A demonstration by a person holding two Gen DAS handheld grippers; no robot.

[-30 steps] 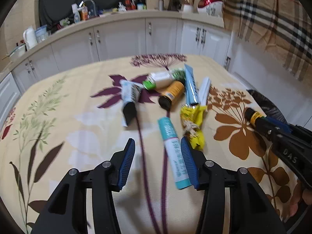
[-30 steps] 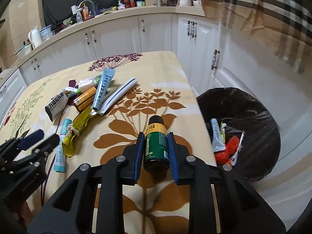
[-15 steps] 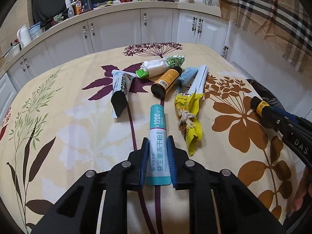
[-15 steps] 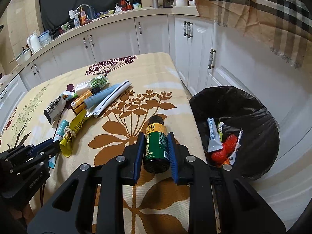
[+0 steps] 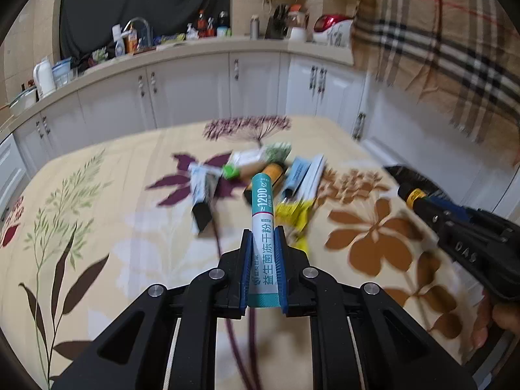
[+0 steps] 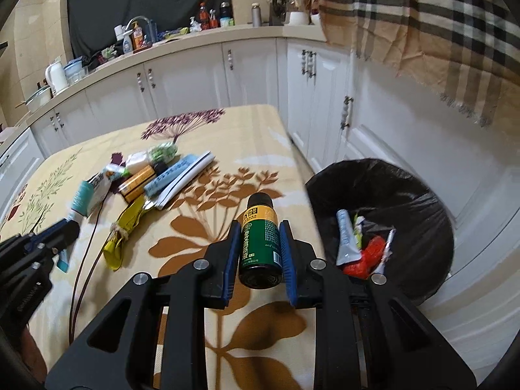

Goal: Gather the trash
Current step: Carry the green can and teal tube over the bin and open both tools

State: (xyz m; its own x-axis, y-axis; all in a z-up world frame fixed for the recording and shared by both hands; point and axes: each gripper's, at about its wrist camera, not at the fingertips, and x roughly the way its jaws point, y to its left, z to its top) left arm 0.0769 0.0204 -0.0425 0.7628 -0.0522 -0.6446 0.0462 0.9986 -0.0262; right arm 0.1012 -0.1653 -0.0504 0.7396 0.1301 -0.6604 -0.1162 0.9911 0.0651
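**Both claws loaded, bin right off the table's edge**

Left wrist cam: the left gripper [image 5: 263,237] has just squeezed shut on the teal tube [image 5: 264,227]. The tube sits lengthwise between the blue pads, its capped end sticking out past the fingertips toward the pile [image 5: 269,178] of leftover trash on the table [image 5: 97,227]. The tube looks lifted off the cloth, though the blur makes that hard to call. Gripper points downward at a slant. The right gripper [image 5: 419,201] pokes in from the right of the tube, with a yellow-banded black bottle end showing at its tip and a bit of a hand [image 5: 494,321] behind it.

Right wrist cam: the right gripper [image 6: 260,227] is clamped on the green bottle [image 6: 260,243], black cap pointing away from the camera, bottle base toward it. It hangs over the table's edge, angled down. The bin [image 6: 422,201], lined with a black bag, stands on the floor just right of the bottle. Inside: a pale tube [image 6: 346,237], something red [image 6: 369,256], and a few wrappers I can't make out. Left of the bottle, the left gripper [image 6: 70,224] has the teal tube in it.
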